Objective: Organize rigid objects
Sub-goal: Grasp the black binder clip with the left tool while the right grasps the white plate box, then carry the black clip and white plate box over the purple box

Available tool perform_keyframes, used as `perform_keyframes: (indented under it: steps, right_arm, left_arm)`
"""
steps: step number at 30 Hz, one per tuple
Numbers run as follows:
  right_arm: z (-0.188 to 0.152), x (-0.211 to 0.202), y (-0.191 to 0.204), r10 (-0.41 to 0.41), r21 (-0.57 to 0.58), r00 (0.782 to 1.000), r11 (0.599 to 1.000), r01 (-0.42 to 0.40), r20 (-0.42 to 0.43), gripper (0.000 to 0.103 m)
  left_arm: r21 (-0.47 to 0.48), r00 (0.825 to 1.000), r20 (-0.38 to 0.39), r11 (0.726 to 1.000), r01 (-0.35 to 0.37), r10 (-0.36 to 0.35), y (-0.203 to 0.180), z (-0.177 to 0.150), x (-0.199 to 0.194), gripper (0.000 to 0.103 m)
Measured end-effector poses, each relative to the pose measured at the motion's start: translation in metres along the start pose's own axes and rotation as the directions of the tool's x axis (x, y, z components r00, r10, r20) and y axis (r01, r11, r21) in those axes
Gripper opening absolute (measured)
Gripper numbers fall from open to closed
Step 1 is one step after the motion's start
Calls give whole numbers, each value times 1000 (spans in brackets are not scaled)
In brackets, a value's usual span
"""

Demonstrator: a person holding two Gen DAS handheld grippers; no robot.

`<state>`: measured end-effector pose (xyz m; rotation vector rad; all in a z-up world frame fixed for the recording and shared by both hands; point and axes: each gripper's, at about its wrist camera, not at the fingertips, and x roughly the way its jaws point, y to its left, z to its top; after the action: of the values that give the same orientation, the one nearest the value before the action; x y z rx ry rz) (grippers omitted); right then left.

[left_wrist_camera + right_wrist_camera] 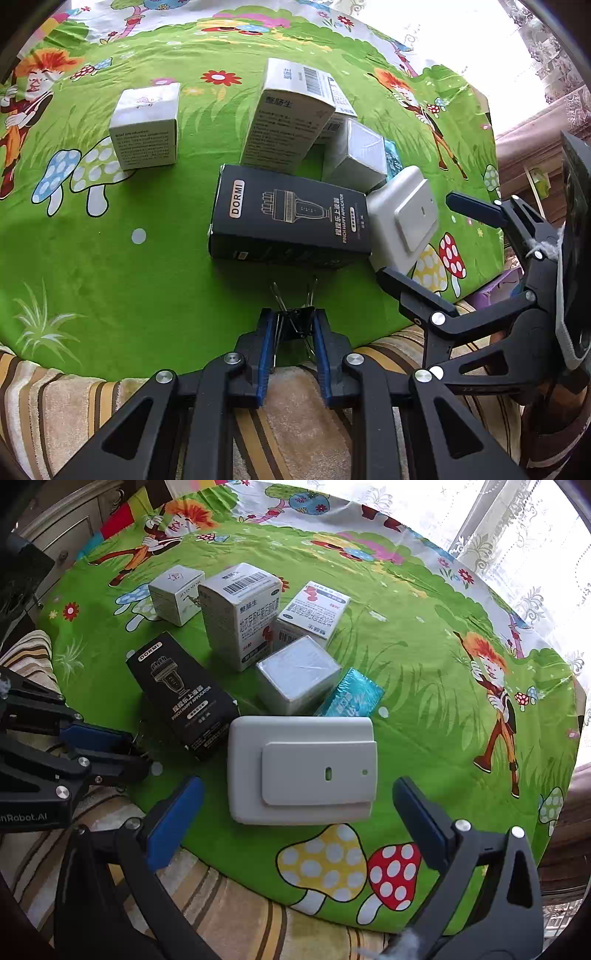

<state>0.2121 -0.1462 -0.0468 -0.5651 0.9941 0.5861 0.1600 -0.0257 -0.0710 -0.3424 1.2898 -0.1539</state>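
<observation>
My left gripper (295, 332) is shut on a black binder clip (295, 317) just above the near edge of the green cloth; its wire handles stick out past the fingertips. Right behind the clip lies a black DORMI box (291, 218). My right gripper (297, 786) is open, its blue pads on either side of a white wall switch (303, 771) without touching it. Behind the switch sit a wrapped grey cube (299, 675), a teal packet (351, 698), a tall white medicine box (240, 616), a lying medicine box (314, 609) and a small white box (177, 594).
A round table carries a green cartoon-print cloth (110, 258). A brown striped fabric (74, 398) lies below its near edge. The left gripper (107, 749) shows at the left of the right wrist view. Lace curtains (517, 554) hang behind the table.
</observation>
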Motion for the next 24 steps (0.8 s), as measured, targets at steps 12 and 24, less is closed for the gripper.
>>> perform_keyframes:
  steps: [12,24]
  right_arm:
    - [6,17,-9,41,42,999,998,-41,-20,87]
    - [-11,-16,-16,52,116,996,991,-61,78,87]
  left_arm:
    - [-6,1000,1,1000,6,-6,0,1,0,22]
    - [-4,998,64,1000,0,0,-2,-3,-13,19]
